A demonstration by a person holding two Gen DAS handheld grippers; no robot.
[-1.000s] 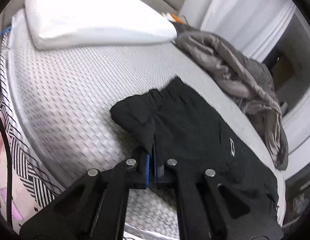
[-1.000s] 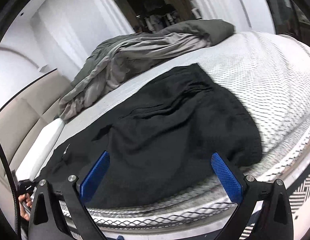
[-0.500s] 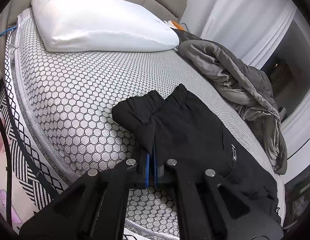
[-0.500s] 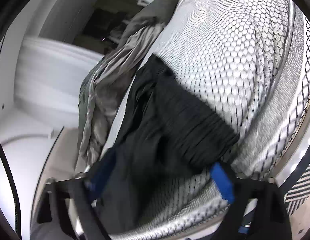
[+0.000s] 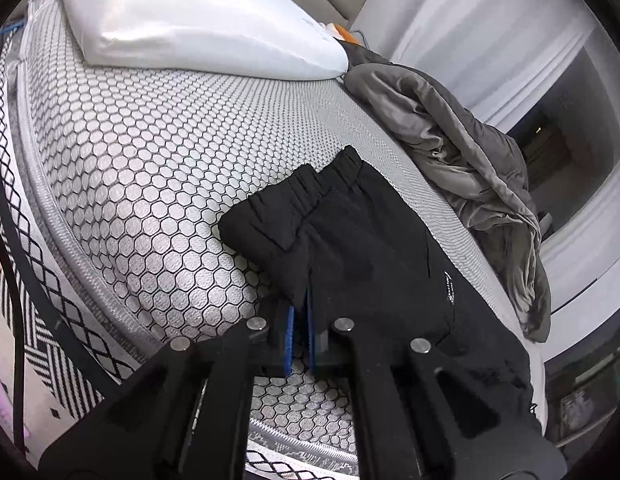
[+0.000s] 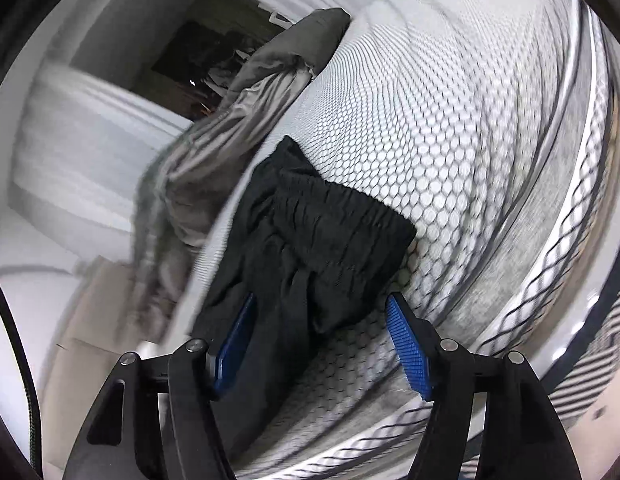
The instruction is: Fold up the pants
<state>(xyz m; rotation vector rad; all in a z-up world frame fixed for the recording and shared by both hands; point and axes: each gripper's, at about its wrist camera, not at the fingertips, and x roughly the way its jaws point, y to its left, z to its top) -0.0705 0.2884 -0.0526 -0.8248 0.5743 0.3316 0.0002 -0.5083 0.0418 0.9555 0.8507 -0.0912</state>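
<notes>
- Where the black pants [image 5: 373, 264] lie on the honeycomb-patterned mattress [image 5: 142, 152], the left gripper [image 5: 300, 312] is clenched on a fold of the fabric at the near edge of the garment, at about 6 o'clock in the left wrist view.
- The blue pads [image 5: 289, 336] of the left gripper stand almost together, with black cloth pinched between them.
- In the left wrist view the gathered elastic waistband [image 5: 306, 196] sits at 12 o'clock from the left gripper, and the rest of the garment runs toward 4 o'clock, reaching the mattress edge.
- A small white logo [image 5: 449, 289] is visible on the pants, at 3 o'clock from the left gripper.
- The right gripper [image 6: 323, 320] is released: its blue pads [image 6: 407, 346] stand wide apart, straddling a bunched part of the pants [image 6: 310, 248] without clamping it.
- In the right wrist view the waistband [image 6: 341, 216] lies at 12 o'clock from the right gripper; this view is motion-blurred.
- A white pillow [image 5: 190, 20] rests on the mattress at 11 o'clock in the left wrist view, well apart from the pants.
- A crumpled grey duvet [image 5: 469, 168] lies at 2 o'clock, just beside the far edge of the pants; whether it touches them cannot be told.
</notes>
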